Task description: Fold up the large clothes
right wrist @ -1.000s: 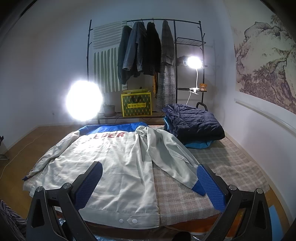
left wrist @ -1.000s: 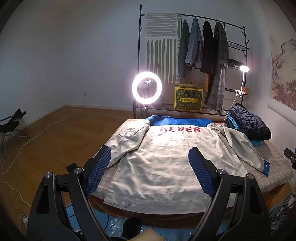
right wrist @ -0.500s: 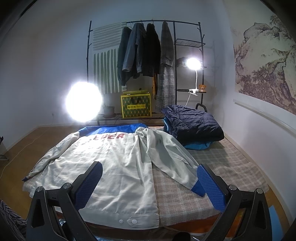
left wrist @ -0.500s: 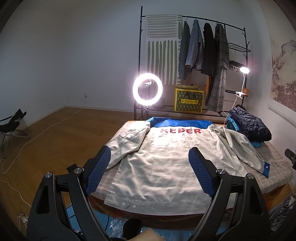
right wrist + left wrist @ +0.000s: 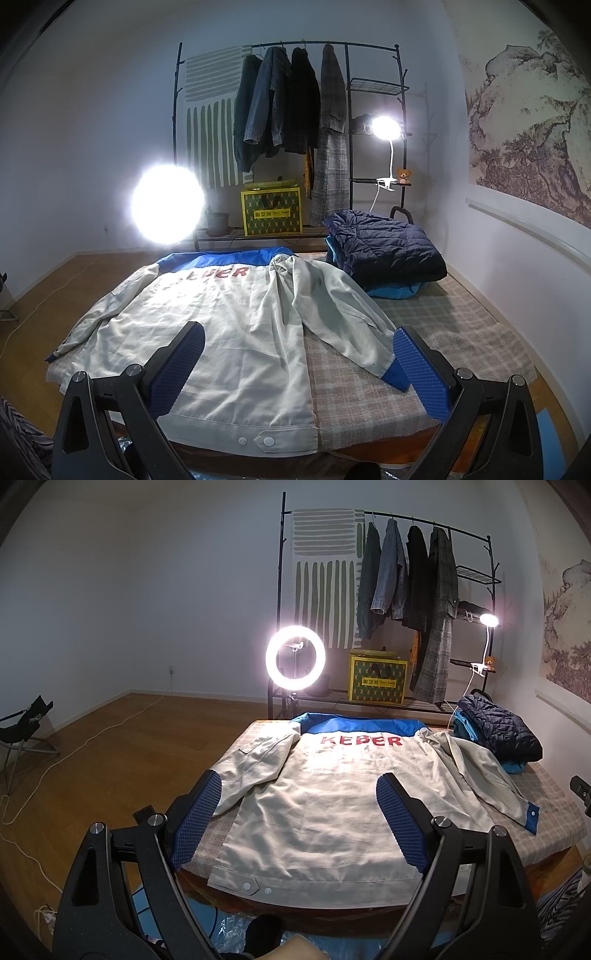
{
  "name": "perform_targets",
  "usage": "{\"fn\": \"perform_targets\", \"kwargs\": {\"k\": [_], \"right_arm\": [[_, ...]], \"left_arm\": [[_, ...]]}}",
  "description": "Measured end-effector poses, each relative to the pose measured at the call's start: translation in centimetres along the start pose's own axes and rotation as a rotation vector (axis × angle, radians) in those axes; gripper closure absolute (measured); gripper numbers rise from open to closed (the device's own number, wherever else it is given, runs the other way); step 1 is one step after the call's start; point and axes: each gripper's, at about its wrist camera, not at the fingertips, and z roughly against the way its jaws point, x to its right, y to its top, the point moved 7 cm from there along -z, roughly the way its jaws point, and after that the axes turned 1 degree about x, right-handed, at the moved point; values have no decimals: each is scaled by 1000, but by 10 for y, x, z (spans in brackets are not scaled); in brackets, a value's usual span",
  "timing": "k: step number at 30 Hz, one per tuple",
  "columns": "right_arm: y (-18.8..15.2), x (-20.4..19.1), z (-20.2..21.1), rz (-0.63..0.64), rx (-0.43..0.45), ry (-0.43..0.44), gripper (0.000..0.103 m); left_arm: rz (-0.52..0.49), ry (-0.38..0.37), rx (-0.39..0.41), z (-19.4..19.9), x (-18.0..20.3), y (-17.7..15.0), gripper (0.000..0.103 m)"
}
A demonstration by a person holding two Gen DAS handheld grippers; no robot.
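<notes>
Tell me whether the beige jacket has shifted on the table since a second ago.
No. The beige jacket lies in the same place: its blue collar keeps the same spot below the ring light, and its hem sits at the same table edge.

- A room in a home, set up for filming: a bed [image 5: 461, 332] with a checked cover stands on a wooden floor [image 5: 110, 746].
- A black clothes rack [image 5: 400, 122] against the wall holds hanging coats [image 5: 291, 103].
- A lit ring light [image 5: 295, 659] and a clip lamp [image 5: 386, 127] shine.
- A landscape mural [image 5: 528, 122] covers the side wall.
- A teddy bear [image 5: 403, 175] sits on a shelf.
</notes>
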Motion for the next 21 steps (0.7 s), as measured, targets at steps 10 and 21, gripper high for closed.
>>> {"fn": "perform_targets", "kwargs": {"k": [10,21], "right_arm": [[0,0,0,0,2,-1,0],[1,-1,1,-1,-1,4,0]], "left_arm": [[0,-1,1,0,-1,0,15],[1,1,2,0,0,-2,15]]}}
